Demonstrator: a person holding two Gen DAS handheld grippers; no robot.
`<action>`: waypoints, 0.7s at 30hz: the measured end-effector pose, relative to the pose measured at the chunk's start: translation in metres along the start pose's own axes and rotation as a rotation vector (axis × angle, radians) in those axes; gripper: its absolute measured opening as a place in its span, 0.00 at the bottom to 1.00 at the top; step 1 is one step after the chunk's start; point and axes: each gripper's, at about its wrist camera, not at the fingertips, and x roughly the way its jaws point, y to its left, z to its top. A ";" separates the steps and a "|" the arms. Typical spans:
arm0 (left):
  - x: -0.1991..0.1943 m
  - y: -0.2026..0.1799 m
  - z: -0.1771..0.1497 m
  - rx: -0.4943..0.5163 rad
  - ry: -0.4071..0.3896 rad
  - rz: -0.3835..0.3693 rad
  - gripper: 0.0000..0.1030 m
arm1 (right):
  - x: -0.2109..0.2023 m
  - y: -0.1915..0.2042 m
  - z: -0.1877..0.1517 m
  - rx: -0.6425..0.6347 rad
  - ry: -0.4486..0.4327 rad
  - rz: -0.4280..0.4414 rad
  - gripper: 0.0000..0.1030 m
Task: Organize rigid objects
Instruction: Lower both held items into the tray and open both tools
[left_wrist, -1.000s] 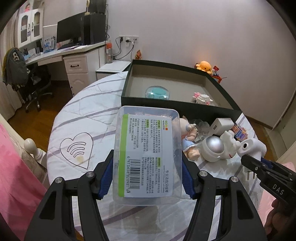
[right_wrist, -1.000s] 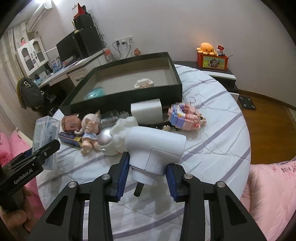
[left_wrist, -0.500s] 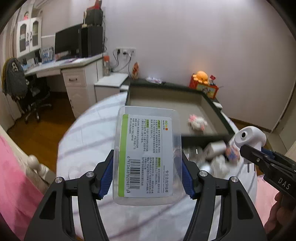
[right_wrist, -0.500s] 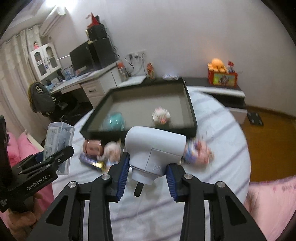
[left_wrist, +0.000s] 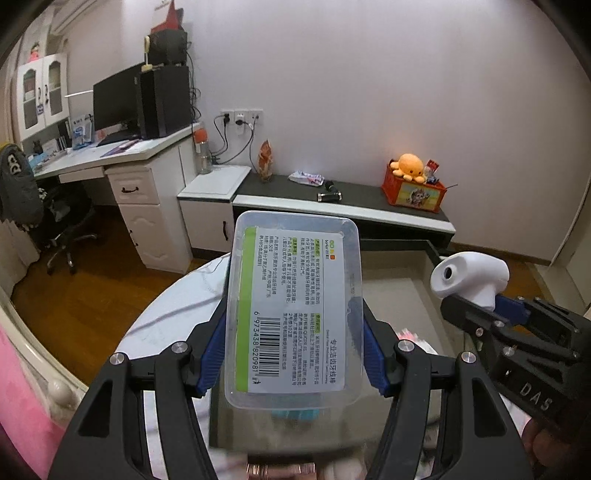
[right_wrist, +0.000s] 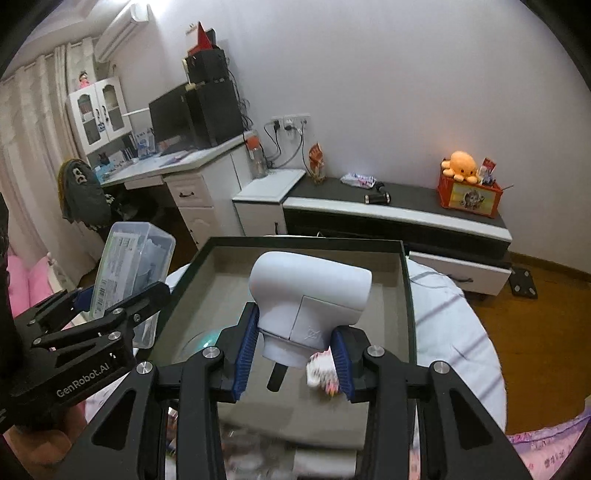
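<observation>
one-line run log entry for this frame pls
left tool: shut on clear plastic box | right tool: shut on white adapter | both held above dark tray | neither item placed yet

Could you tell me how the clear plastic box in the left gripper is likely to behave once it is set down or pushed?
The clear plastic box looks thin-walled, so it probably flexes slightly under the left gripper fingers. Its smooth sides may be somewhat slippery. Being flat and rectangular, it should slide rather than roll, and it seems light for its size.
</observation>
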 end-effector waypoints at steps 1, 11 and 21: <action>0.010 -0.002 0.003 -0.001 0.010 0.001 0.62 | 0.013 -0.003 0.004 0.002 0.016 -0.005 0.37; 0.104 -0.010 0.005 0.001 0.180 -0.004 0.62 | 0.096 -0.032 0.014 0.021 0.168 -0.035 0.37; 0.092 -0.002 0.006 -0.008 0.172 0.032 0.84 | 0.096 -0.035 0.012 0.024 0.181 -0.087 0.80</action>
